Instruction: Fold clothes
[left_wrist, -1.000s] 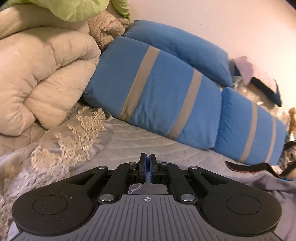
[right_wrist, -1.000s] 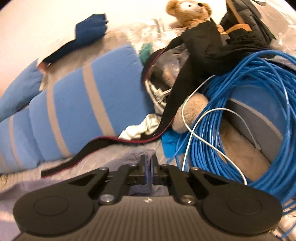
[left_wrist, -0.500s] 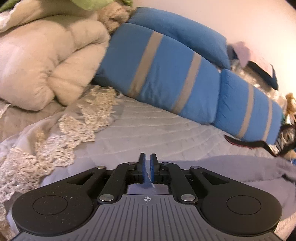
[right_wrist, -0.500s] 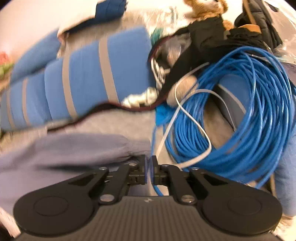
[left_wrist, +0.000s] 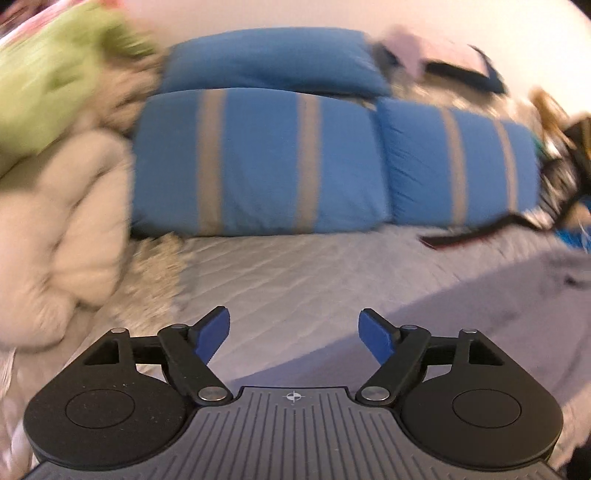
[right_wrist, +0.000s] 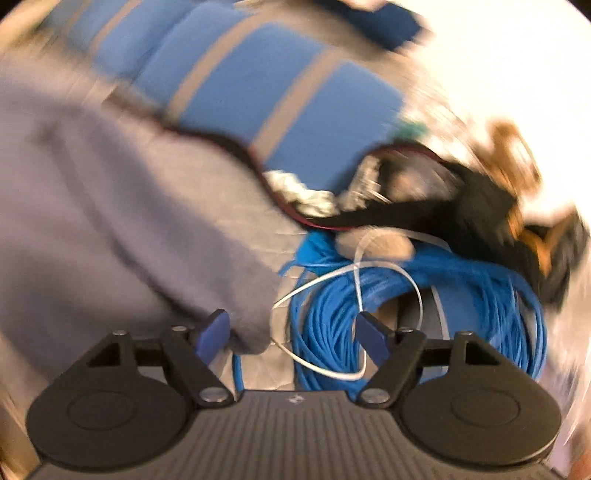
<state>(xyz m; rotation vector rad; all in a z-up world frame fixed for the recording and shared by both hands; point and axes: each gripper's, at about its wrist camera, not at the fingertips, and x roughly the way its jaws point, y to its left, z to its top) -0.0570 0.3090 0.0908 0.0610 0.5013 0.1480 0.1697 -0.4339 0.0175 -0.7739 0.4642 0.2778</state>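
A grey-lilac garment (right_wrist: 96, 206) lies spread on the quilted bed; in the left wrist view its edge (left_wrist: 491, 325) fills the lower right. My left gripper (left_wrist: 294, 325) hangs above the bed cover with its jaws opening wide and nothing between them. My right gripper (right_wrist: 293, 328) is also opening; a corner of the garment lies just inside its left pad (right_wrist: 214, 332), loose, and a white cord and blue cable show between the jaws. Both views are blurred by motion.
Blue striped pillows (left_wrist: 258, 162) line the wall. A cream duvet (left_wrist: 59, 229) and green cloth (left_wrist: 55, 74) pile up at left. A big coil of blue cable (right_wrist: 424, 314), a black strap (right_wrist: 406, 218) and a teddy bear (right_wrist: 513, 151) crowd the right side.
Both grippers went from shut to wide open. The left view swung and levelled toward the pillows; the right view rolled, and the garment now fills its left half.
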